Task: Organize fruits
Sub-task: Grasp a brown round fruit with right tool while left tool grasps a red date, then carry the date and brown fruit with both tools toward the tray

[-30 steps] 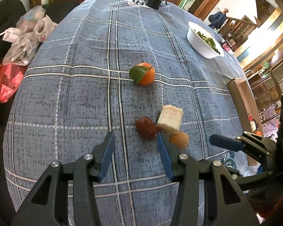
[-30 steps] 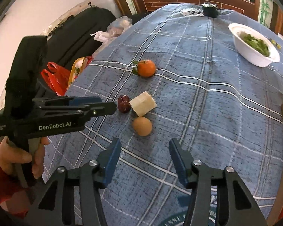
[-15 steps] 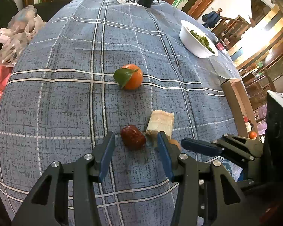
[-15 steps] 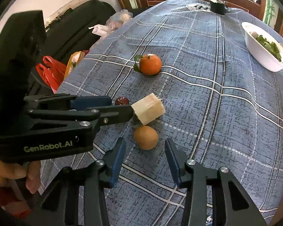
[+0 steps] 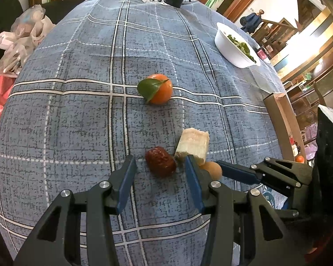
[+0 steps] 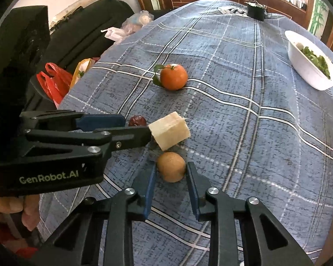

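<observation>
A blue plaid tablecloth [image 6: 244, 115] carries an orange [image 6: 173, 76], a pale cut chunk [image 6: 169, 134], a small brown fruit [image 6: 171, 166] and a dark red date [image 5: 160, 161]. The right gripper [image 6: 169, 185] has just closed and seems to pinch the brown fruit, while the left gripper [image 5: 159, 182] stands part-open around the date, pads apart from it.

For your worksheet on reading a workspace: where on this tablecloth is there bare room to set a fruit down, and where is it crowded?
Free: the cloth between the tangerine and the white bowl, and the stretch beyond the tangerine toward the dark pot. Crowded: the near cluster of red date, pale block and brown fruit, where the left gripper and right gripper work.
</observation>
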